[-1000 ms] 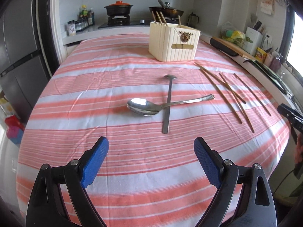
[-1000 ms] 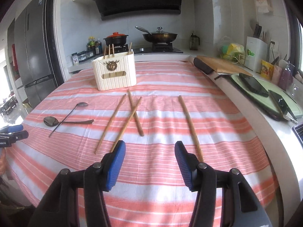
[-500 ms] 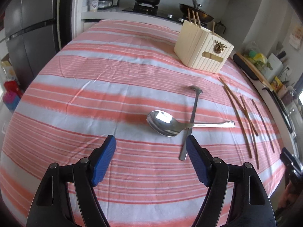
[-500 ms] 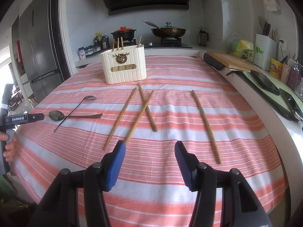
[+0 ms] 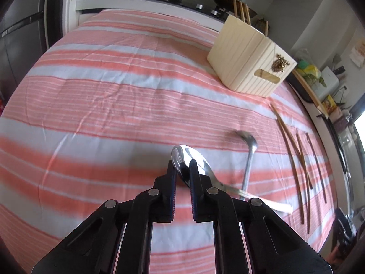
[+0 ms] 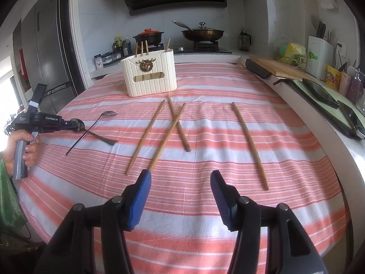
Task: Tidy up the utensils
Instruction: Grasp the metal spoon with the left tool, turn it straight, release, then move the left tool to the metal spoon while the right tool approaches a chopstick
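Right wrist view: cream holder [image 6: 149, 77] on the counter [image 6: 205, 86] holds four upright chopsticks [image 6: 142, 48]. Left tongs [image 5: 182, 171] clamp the large spoon [image 5: 194, 159] bowl. Right tongs [image 6: 180, 180] gape half-open, empty.

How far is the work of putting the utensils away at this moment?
Done: four chopsticks stand in the cream holder. In hand: the left hand-held gripper is shut on the large spoon's bowl. Left: the small spoon and four loose chopsticks on the cloth. The right hand-held gripper is open, empty.
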The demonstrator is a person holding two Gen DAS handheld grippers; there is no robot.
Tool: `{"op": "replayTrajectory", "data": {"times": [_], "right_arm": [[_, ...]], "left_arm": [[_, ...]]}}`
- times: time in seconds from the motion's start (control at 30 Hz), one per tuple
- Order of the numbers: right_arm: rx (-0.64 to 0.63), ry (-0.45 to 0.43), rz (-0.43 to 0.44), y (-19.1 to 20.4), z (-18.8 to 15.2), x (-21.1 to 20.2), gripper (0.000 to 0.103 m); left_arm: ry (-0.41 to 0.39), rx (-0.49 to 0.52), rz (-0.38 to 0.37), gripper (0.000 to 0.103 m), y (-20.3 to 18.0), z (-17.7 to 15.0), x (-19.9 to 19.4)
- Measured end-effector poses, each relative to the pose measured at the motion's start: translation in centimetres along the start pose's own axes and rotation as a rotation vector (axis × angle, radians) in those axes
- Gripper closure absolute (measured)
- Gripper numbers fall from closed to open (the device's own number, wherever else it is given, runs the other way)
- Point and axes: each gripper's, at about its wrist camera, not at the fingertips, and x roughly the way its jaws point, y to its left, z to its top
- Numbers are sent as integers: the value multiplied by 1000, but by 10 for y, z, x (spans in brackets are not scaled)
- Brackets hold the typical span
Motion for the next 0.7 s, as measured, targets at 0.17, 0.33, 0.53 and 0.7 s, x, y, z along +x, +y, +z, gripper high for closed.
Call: {"op": "replayTrajectory", "data": {"times": [0.17,0.33,0.53,0.7], "right_arm": [[13,8,-13,-3,1,4,48],[21,-28,-27,-6,6,-7,48],[16,-8,-54,-20,6,-1,48],[-6,15,-155,-44,22,5,48]], "left_arm": [[-41,32,107,95,5,47,22],[-48,1,92,75,8,52,10],[-27,57,100,47,-5,5,-14],[-18,70,121,35,-10,-33,-34]]}}
